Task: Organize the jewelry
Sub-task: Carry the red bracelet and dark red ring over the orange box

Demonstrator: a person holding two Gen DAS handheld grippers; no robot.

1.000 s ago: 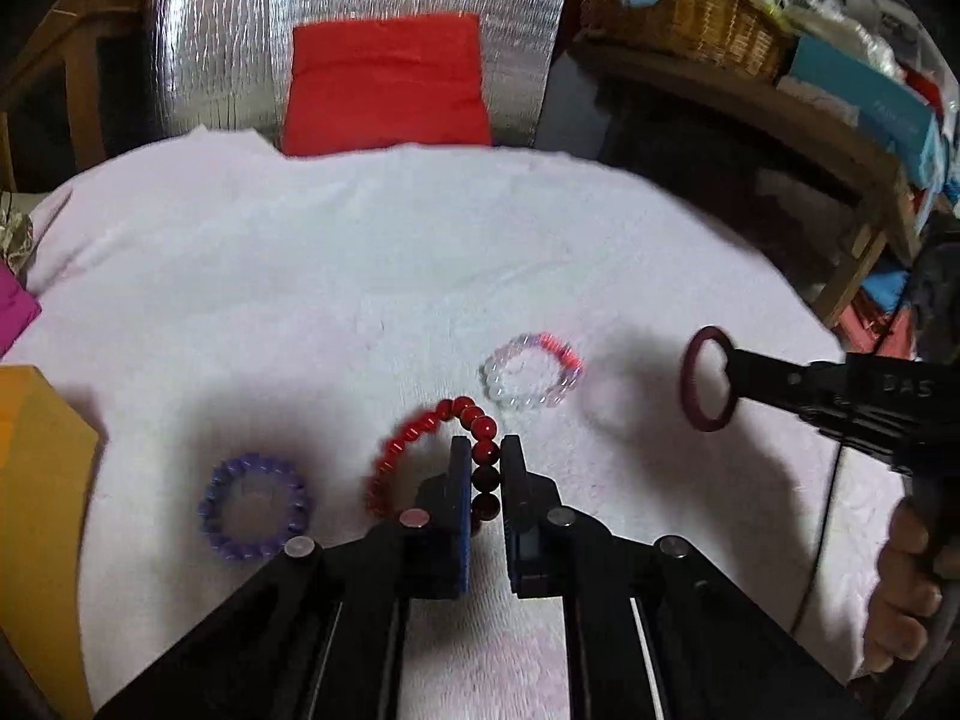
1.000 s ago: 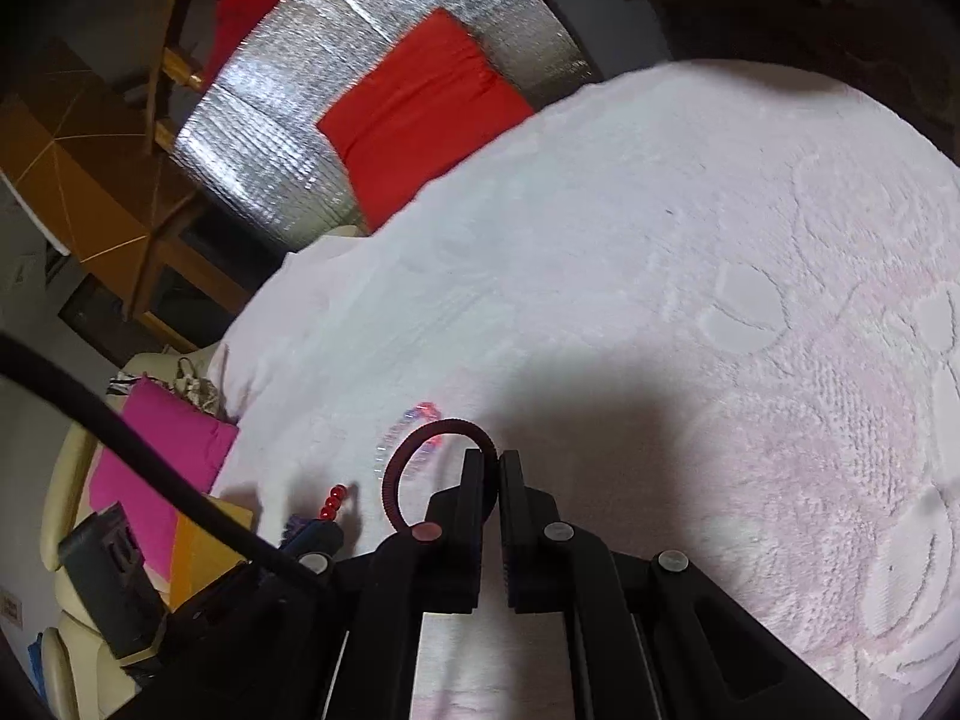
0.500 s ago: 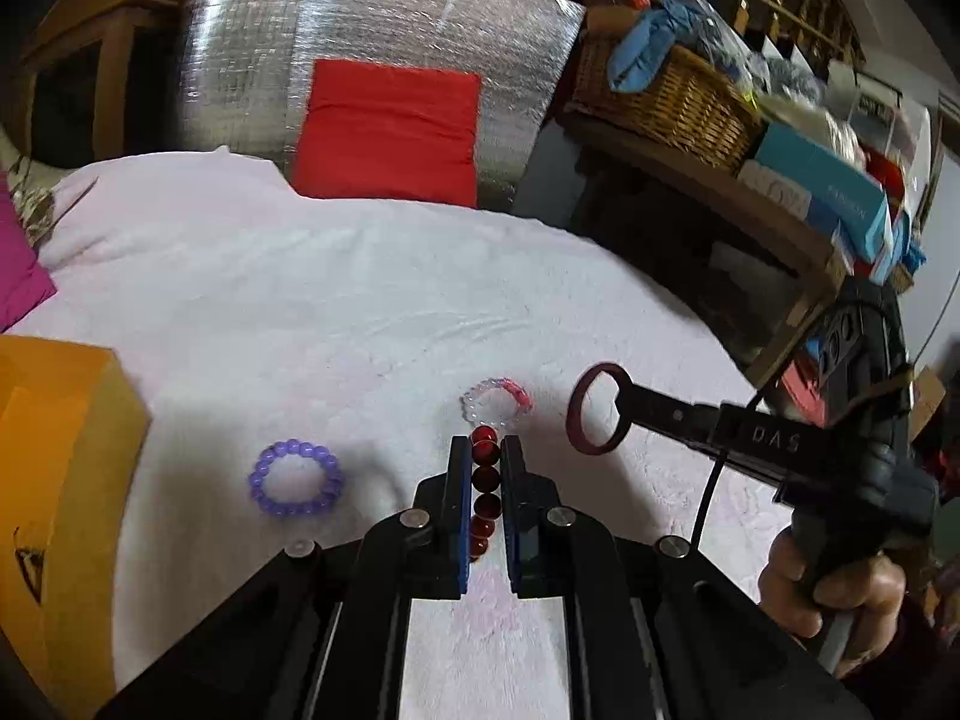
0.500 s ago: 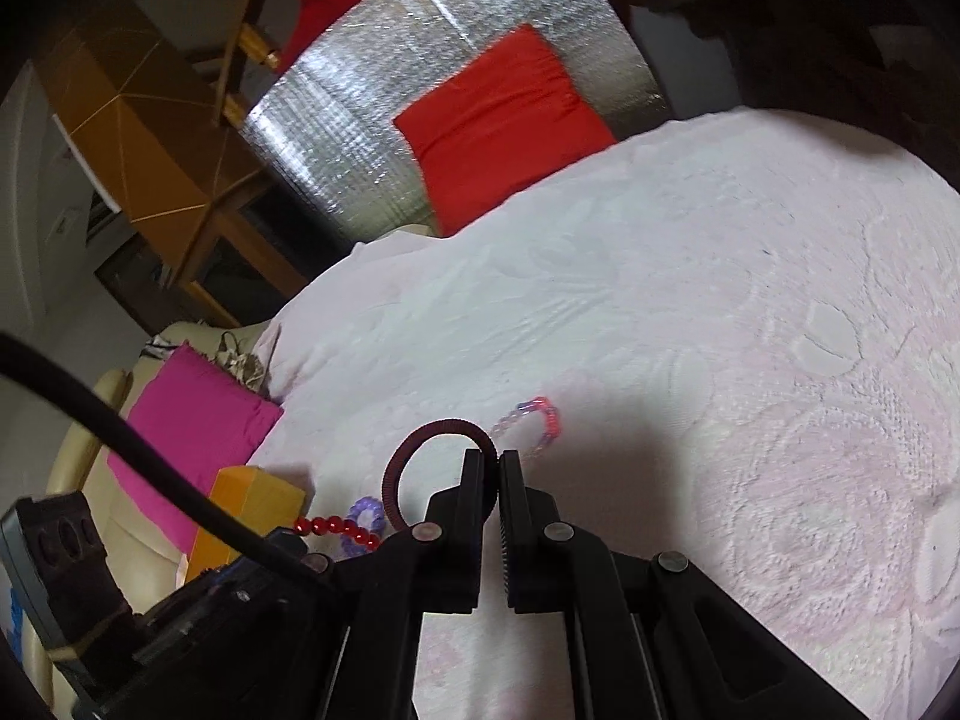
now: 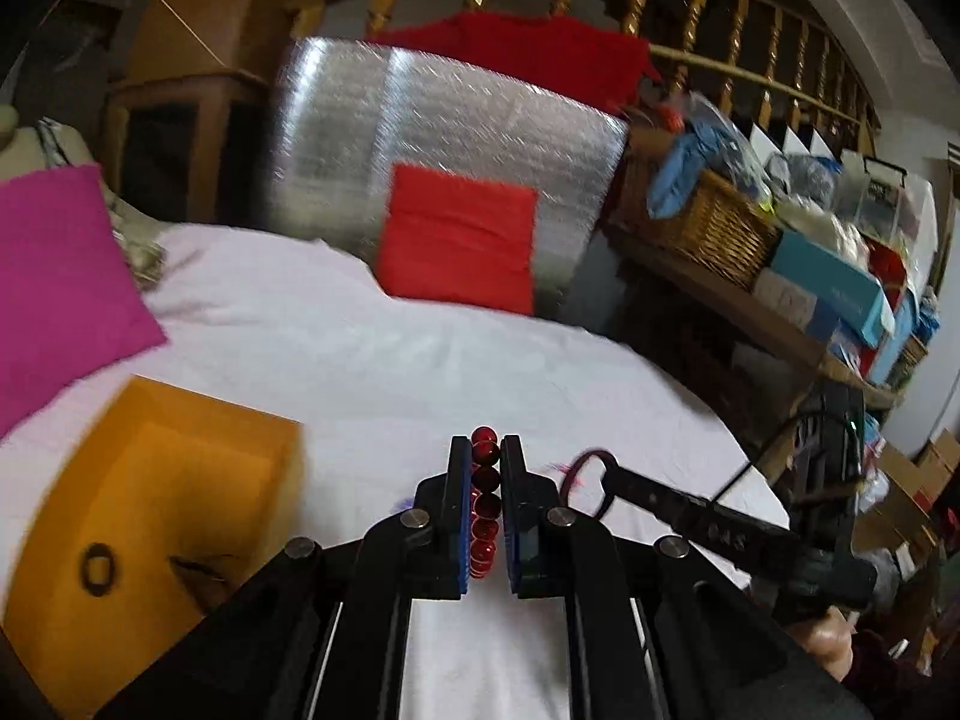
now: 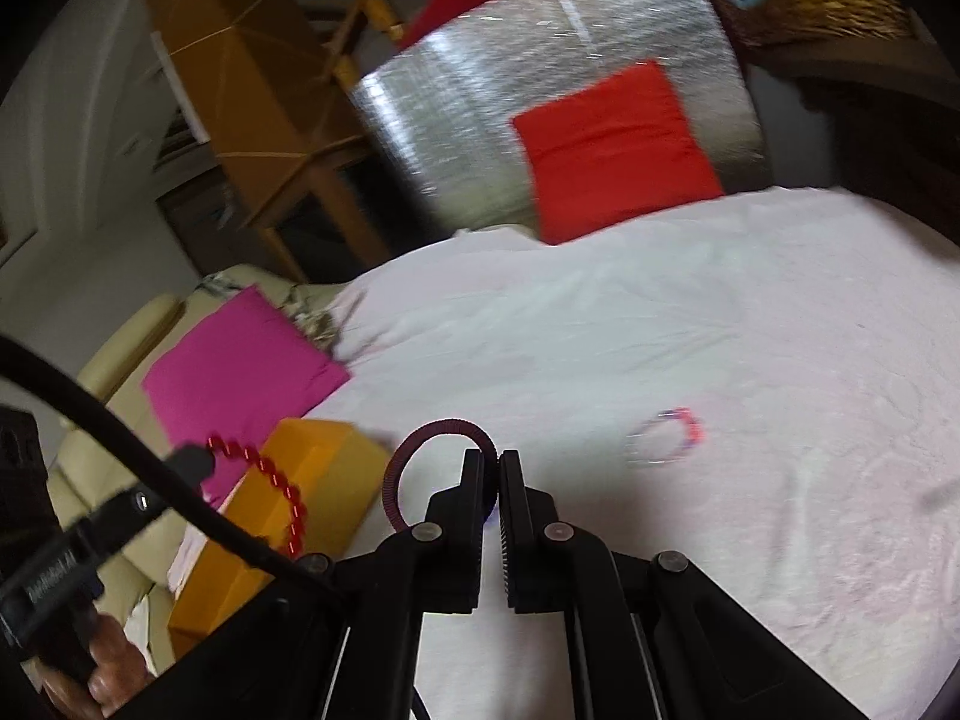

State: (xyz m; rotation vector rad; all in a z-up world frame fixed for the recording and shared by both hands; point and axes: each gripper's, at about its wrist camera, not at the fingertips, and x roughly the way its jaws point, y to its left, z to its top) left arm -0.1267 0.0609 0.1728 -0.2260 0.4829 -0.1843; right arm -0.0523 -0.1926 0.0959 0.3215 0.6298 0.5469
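Left wrist view puts the orange box (image 5: 150,516) down and to the left of your left gripper (image 5: 485,480), close by, with its open top facing up; that leftward offset is what the next move seems to turn on. Your left gripper is closed down on the red bead bracelet (image 5: 485,510), and the beads run in a line between the jaws, along the fingers, with one bead past the tips. In the right wrist view the rest of that bracelet (image 6: 270,480) hangs in a curve in front of the box (image 6: 312,468), lifted off the white cloth (image 6: 660,330).

Your right gripper (image 6: 491,468) is pinched on the dark ring band (image 6: 420,456), whose loop stands up to the left of its tips. It sits farther from the box than the left one, so the left hand is the likelier to drop first.

A pale bracelet with a pink part (image 6: 666,435) lies on the cloth to the right, well apart from the box. Both grippers are held low and roughly level, pointing across the cloth.
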